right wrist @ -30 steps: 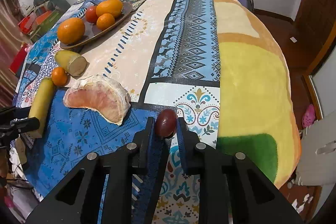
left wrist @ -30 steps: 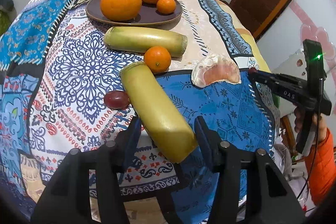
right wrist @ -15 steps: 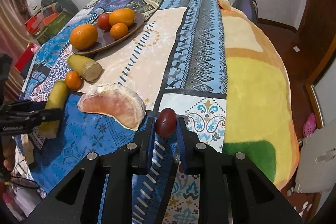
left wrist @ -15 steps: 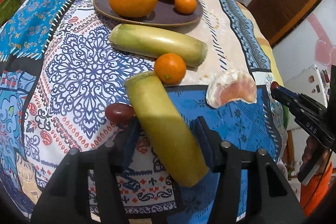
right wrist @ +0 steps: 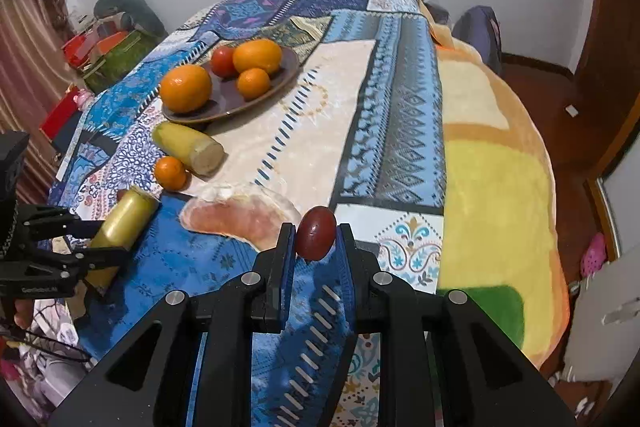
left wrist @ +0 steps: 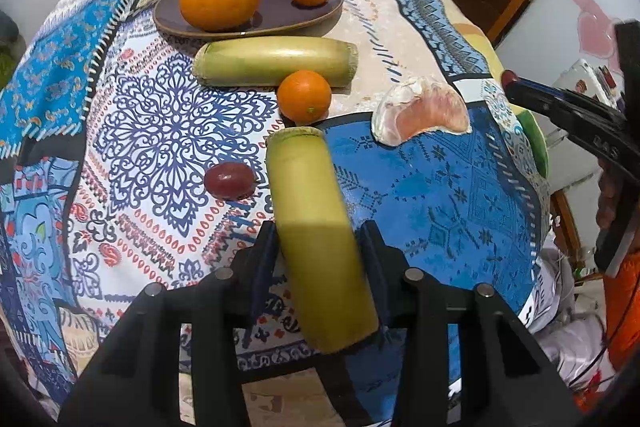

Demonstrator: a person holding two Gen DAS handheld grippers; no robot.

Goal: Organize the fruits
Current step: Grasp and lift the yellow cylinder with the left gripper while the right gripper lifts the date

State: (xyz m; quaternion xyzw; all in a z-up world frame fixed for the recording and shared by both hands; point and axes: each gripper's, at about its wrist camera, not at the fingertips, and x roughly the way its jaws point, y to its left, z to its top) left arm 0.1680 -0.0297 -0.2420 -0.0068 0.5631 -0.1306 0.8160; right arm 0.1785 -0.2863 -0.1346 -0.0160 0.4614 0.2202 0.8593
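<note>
The brown plate (left wrist: 324, 13) near the far side of the cloth-covered worktop (right wrist: 320, 131) already holds three oranges and a red fruit. Left loose on the cloth are one cane piece (left wrist: 276, 61), a small orange (left wrist: 305, 95), a pomelo segment (left wrist: 424, 115) and a dark plum (left wrist: 229, 179). The left claw (left wrist: 320, 247) is closing round a second cane piece (left wrist: 312, 211), pads about touching. The right claw (right wrist: 316, 247) is clamped on another dark plum (right wrist: 316, 233), lifted clear.

Blue patchwork-patterned tablecloth (left wrist: 160, 131), brown plate (left wrist: 280, 15), orange oranges (left wrist: 219, 3), yellow-green cane pieces (left wrist: 312, 211), dark red grape (right wrist: 316, 233)
</note>
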